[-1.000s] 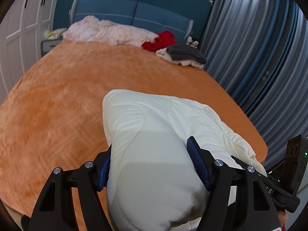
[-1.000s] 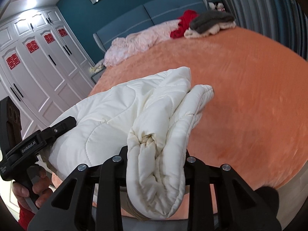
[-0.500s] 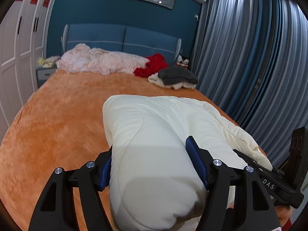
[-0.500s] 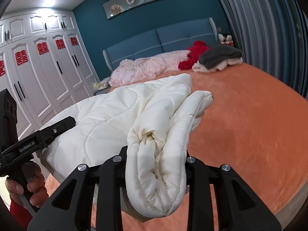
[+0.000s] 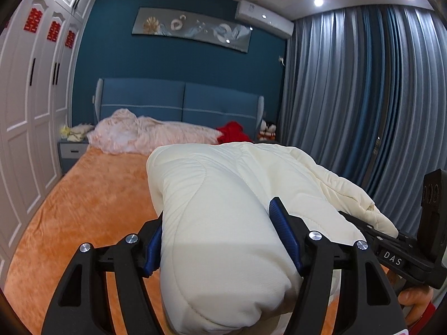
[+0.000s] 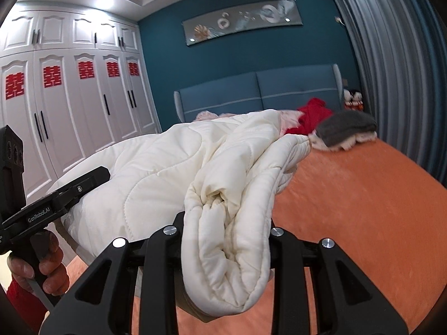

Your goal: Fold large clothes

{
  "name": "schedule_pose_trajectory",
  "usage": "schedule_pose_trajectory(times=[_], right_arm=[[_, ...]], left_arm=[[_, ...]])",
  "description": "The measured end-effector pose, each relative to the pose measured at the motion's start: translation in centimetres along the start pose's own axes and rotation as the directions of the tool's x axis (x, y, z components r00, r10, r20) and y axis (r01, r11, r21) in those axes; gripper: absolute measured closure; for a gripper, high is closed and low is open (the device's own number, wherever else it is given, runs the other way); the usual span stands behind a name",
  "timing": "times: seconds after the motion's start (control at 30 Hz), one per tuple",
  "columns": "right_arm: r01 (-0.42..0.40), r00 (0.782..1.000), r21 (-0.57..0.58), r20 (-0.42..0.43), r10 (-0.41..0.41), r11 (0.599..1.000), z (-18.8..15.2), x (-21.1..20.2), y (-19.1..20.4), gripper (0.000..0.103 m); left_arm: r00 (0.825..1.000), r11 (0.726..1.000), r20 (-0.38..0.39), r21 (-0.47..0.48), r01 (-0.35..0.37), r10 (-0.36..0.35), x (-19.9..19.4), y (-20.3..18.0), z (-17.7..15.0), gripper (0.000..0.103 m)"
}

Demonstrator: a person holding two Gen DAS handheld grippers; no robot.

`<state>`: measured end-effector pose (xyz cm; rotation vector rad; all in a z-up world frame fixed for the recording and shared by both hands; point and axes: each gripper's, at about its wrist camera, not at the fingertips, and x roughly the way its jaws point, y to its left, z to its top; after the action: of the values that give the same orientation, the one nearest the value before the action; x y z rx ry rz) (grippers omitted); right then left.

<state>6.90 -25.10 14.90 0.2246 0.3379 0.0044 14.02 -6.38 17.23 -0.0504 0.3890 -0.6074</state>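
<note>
A: Which step is this?
B: A carry, I'd say. The left tool [image 5: 220, 240] clamps a thick bundle of the cream quilted coat [image 5: 223, 209]; the right tool [image 6: 226, 231] pinches a narrower roll, both held above the orange bed [image 6: 363, 195].
A: Next?
B: Probably lowering it flat to fold.
A: Anything hidden?
B: The coat's underside and hanging end.

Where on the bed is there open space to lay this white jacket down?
The orange bedspread is bare from the near edge up to the pink bedding. The headboard end is crowded: pink bedding, red garment, grey and white pile by the curtain.
</note>
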Motion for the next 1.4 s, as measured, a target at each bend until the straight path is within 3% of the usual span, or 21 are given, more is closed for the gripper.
schedule_pose_trajectory(times=[0.43,0.67,0.87,1.0,1.07,1.1,1.17,1.23,1.3,1.4], right_arm=[[-0.060,0.996,-0.120,0.061,0.068,0.991,1.4,7.4,4.3,0.076],[-0.081,0.996,-0.140,0.019,0.084,0.987,-1.2,12.9,4.6,0.076],[-0.040,0.995,-0.113,-0.100,0.029,0.993,-6.4,18.2,3.2,0.076],[-0.016,0.975,-0.084,-0.224,-0.004,0.996,-12.0,20.0,1.4,0.076],[-0.026,0.957,-0.062,-0.290,0.007,0.998,-14.6,20.8,0.7,0.076],[-0.047,0.939,-0.067,-0.344,0.021,0.997,-16.7,21.2,0.9,0.076],[-0.063,0.926,-0.111,-0.377,0.017,0.992,-19.2,21.2,1.8,0.072],[-0.059,0.920,-0.108,-0.393,0.012,0.992,-21.3,20.4,2.2,0.057],[-0.031,0.915,-0.040,-0.402,0.013,0.999,-22.0,19.3,1.2,0.050],[0.008,0.908,0.086,-0.418,0.029,0.996,-22.7,17.1,-1.8,0.042]], left_arm=[[0.983,0.999,0.179,-0.022,-0.033,0.036,1.7,7.6,1.8,0.038],[0.971,0.996,0.225,-0.007,-0.084,0.084,4.7,10.6,0.0,0.038],[0.988,0.991,0.100,-0.064,-0.115,0.122,10.9,14.6,-4.8,0.038],[0.993,0.991,0.002,-0.062,-0.119,0.120,13.7,15.6,-10.2,0.038],[0.991,0.991,-0.047,-0.041,-0.125,0.123,14.7,15.5,-13.5,0.047],[0.992,0.995,-0.094,-0.033,-0.090,0.087,15.2,15.3,-15.3,0.058],[0.984,0.995,-0.164,-0.054,-0.079,0.069,15.8,15.2,-17.6,0.057],[0.963,0.991,-0.255,-0.074,-0.108,0.086,16.1,15.2,-20.5,0.055],[0.950,0.986,-0.288,-0.080,-0.146,0.117,14.8,15.3,-22.4,0.054],[0.943,0.979,-0.315,-0.134,-0.156,0.107,12.1,15.8,-22.3,0.039]])
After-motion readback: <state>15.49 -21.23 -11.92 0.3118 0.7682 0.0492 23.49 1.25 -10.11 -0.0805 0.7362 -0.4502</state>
